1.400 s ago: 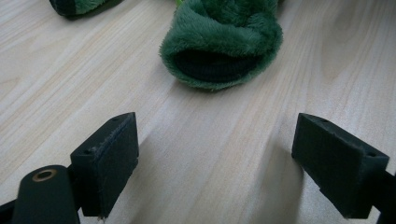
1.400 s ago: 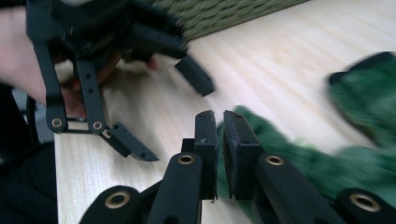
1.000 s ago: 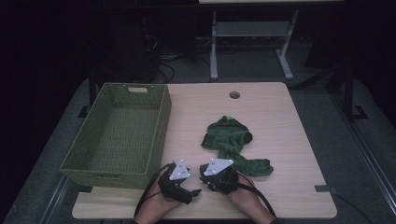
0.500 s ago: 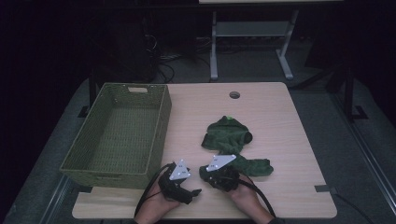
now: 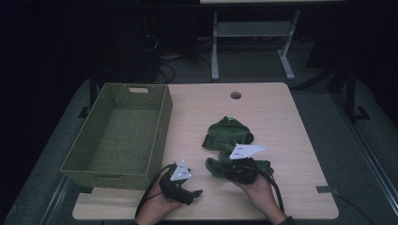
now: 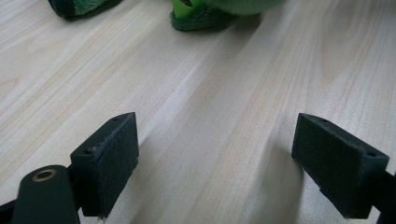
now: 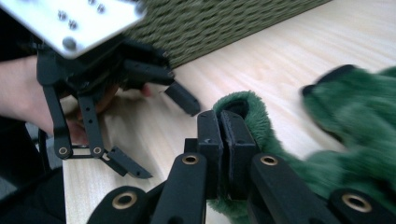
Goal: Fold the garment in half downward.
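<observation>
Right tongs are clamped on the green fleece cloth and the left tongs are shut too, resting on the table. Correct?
Not quite. The left tongs are open: the left gripper view shows their pads wide apart over bare table. The rest holds: the right tongs are clamped on an edge of the green fleece cloth.

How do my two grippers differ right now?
The left gripper has its jaws wide open over bare table, holding nothing; the right gripper has its jaws shut on an edge of the green cloth. The left sits near the basket, the right at the cloth. Both have black jaws and a grey plate on top.
</observation>
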Available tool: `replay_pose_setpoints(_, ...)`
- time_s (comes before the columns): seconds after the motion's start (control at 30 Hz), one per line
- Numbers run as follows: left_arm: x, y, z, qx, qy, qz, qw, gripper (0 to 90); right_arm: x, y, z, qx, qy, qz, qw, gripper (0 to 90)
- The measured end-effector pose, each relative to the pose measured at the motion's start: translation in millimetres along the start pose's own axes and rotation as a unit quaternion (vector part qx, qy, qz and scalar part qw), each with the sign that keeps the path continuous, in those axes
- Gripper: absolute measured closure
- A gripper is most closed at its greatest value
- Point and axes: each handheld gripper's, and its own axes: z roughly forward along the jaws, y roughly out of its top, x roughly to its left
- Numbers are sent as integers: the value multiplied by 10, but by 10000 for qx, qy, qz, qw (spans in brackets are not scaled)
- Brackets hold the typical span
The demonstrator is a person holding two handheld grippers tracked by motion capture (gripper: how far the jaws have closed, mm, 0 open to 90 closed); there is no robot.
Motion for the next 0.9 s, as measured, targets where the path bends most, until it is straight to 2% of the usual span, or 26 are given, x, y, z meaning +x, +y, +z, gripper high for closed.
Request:
replay_pose_setpoints(0.17,1,1,-1,6,-1,3,10000,142,-151,-22,-211,-192,-243,144,9994,870)
replay_pose_setpoints(0.27,1,1,-1,7,-1,2,10000,142,-242,-49,-294,-211,-402,215,9987,870)
replay_pose_setpoints(0.47,0,1,0,-8,2,2,10000,142,-416,-128,-388,-72,-723,428,9964,853)
replay_pose_setpoints(0.53,4,1,-3,19,5,31,10000,142,-480,-160,-386,82,-862,564,9946,838)
replay_pose_setpoints(0.73,5,2,-3,20,4,33,10000,142,-548,-180,-456,123,-1285,501,9904,803)
replay_pose_setpoints(0.9,4,2,-1,7,7,26,10000,142,-546,-99,-538,-49,-1321,407,9904,808)
